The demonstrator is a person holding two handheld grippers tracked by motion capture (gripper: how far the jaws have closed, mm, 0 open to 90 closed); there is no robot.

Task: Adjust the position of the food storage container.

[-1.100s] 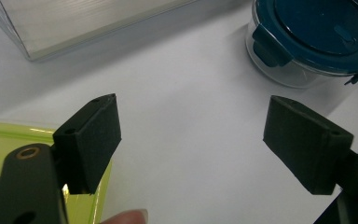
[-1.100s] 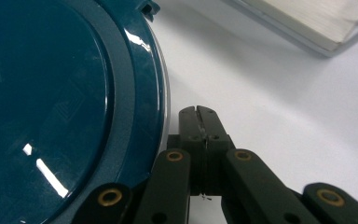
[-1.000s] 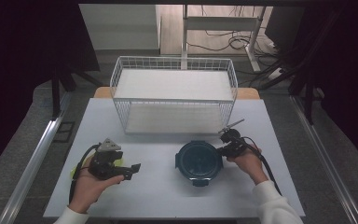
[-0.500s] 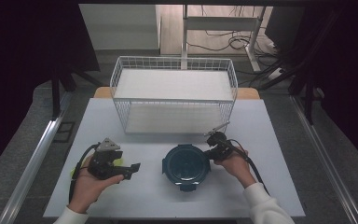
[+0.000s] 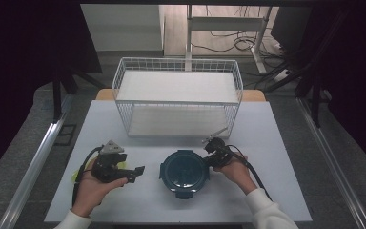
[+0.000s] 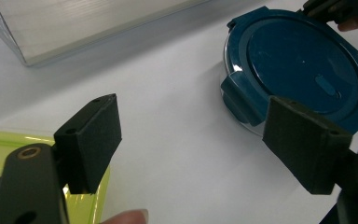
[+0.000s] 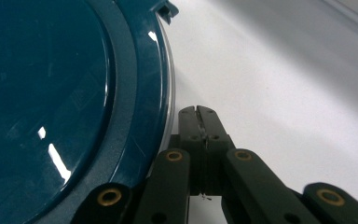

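Room lying dim around the rig: grey floor (image 5: 24, 157), cables trailing behind a white desk frame (image 5: 221, 28) at the far end. White counter (image 5: 276, 143) sitting lit in the middle, carrying everything.

White wire basket (image 5: 178, 98) standing at the counter's far edge; inside it the pictures are showing just a pale flat bottom.

Round container with a dark blue clip lid (image 5: 184, 172) resting on the near middle of the counter, lid on, between the two hands; contents hidden.

Yellow-green translucent lid or tray (image 6: 0, 149) lying under the left hand, partly covered.

Left tongs (image 5: 132, 172) hovering just left of the container, jaws standing wide apart and released, nothing between them.

Right tongs (image 7: 198, 122) clenched tight, pads meeting, tips lying right beside the container's rim on the counter, gripping nothing.
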